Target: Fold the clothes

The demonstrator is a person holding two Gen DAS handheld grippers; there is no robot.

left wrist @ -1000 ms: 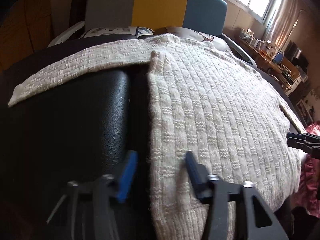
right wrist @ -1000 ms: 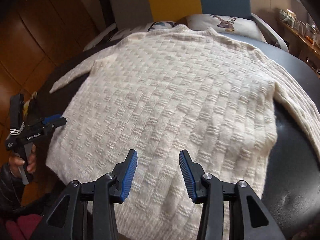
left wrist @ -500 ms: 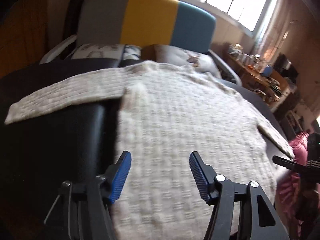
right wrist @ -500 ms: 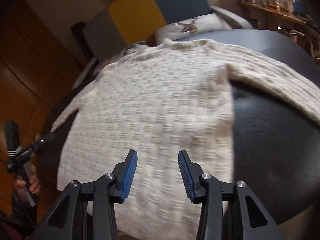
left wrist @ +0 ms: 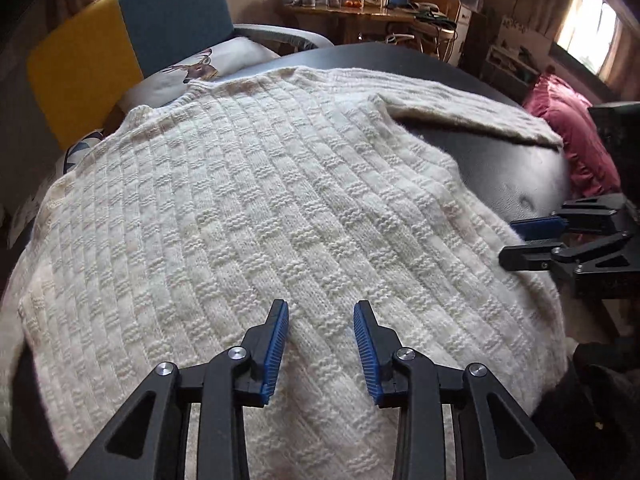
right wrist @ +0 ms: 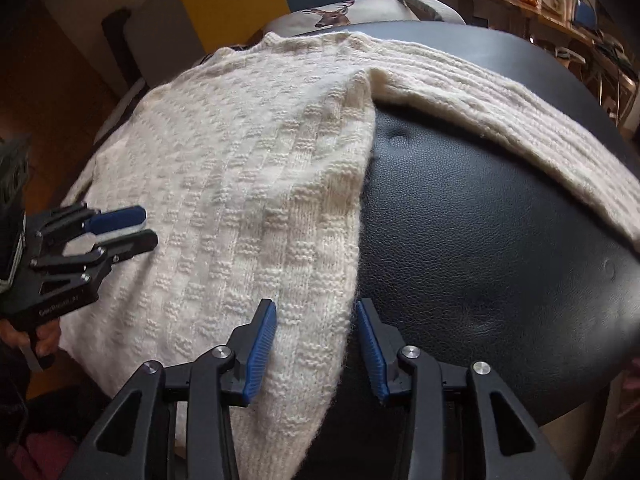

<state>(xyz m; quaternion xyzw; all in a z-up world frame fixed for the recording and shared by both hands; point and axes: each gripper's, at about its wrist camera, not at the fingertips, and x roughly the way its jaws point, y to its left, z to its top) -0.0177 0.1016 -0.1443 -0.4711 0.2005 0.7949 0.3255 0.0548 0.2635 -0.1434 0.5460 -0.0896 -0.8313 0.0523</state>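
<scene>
moved: both grippers swung rightward
sweater (right wrist: 248,184): side edge between right gripper (right wrist: 316,344) jaws, running 12 o'clock
jaws: both spread, left gripper (left wrist: 320,344) too

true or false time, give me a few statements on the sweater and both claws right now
1. The cream sweater lies spread flat on a black padded surface. True.
2. The left claw is shut on the sweater's hem. False: it is open, with knit showing between its blue pads.
3. The right claw is open at the sweater's side edge. True.
4. The sleeve on the right claw's side is folded across the body. False: it stretches out over the black surface.
5. A deer-print cushion sits beyond the collar. True.
</scene>
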